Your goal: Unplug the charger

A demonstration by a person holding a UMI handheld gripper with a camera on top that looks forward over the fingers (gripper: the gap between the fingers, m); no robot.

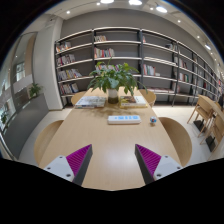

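Observation:
My gripper is open, its two magenta-padded fingers wide apart with nothing between them, held above the near part of a long light wooden table. Beyond the fingers, at the middle of the table, lies a white power strip with something small and dark at its right end; I cannot tell a charger apart at this distance. The gripper is well short of the strip.
A potted green plant stands on the table behind the strip, with papers or books to its left. Chairs flank the table. Bookshelves line the back wall. More wooden furniture stands at the right.

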